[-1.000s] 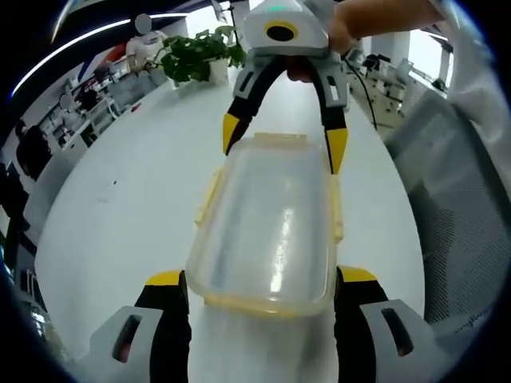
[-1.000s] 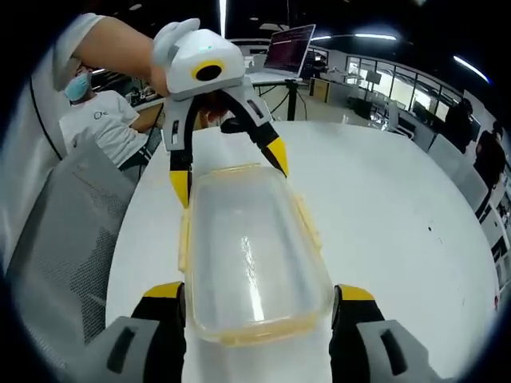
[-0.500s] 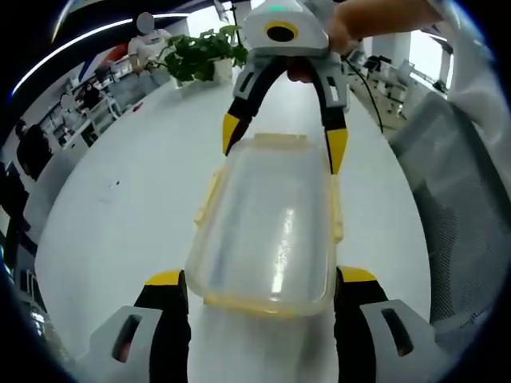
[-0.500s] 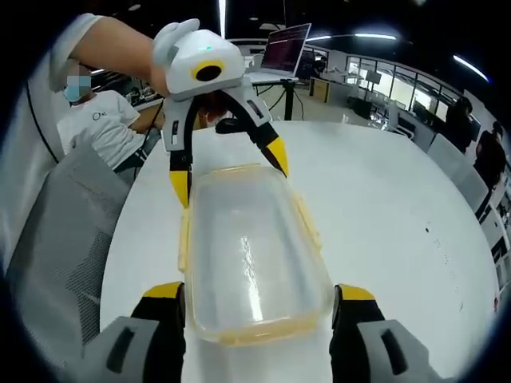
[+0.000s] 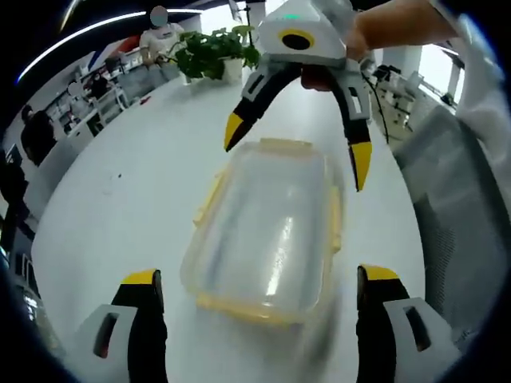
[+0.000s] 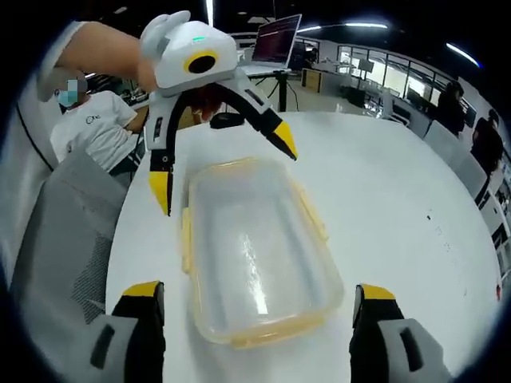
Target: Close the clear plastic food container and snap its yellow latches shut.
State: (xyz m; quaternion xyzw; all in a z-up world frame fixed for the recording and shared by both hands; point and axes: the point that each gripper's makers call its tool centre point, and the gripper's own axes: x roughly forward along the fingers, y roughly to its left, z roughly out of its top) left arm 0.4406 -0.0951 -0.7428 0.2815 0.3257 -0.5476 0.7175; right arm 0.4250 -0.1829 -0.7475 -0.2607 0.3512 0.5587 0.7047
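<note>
The clear plastic food container (image 5: pixel 271 231) lies lid-on on the white table (image 5: pixel 120 207), with yellow latches (image 5: pixel 335 219) along its sides and ends. My left gripper (image 5: pixel 259 278) stands open at its near end, jaws spread wider than the box and clear of it. Opposite, my right gripper (image 5: pixel 297 148) hangs open over the far end. From the right gripper view the container (image 6: pixel 255 255) sits between the right gripper (image 6: pixel 257 290)'s open jaws, and the left gripper (image 6: pixel 222 167) is spread above the far end. Whether the latches are snapped I cannot tell.
A potted plant (image 5: pixel 211 52) stands at the table's far end. A grey mesh chair (image 5: pixel 463 199) sits beside the table edge. A laptop (image 6: pixel 275 40), a small black object (image 6: pixel 226 120) and a seated person (image 6: pixel 92 120) are beyond the container.
Both grippers have opened wider and drawn back from the container's ends, where their jaws were close against it. The container has stayed put.
</note>
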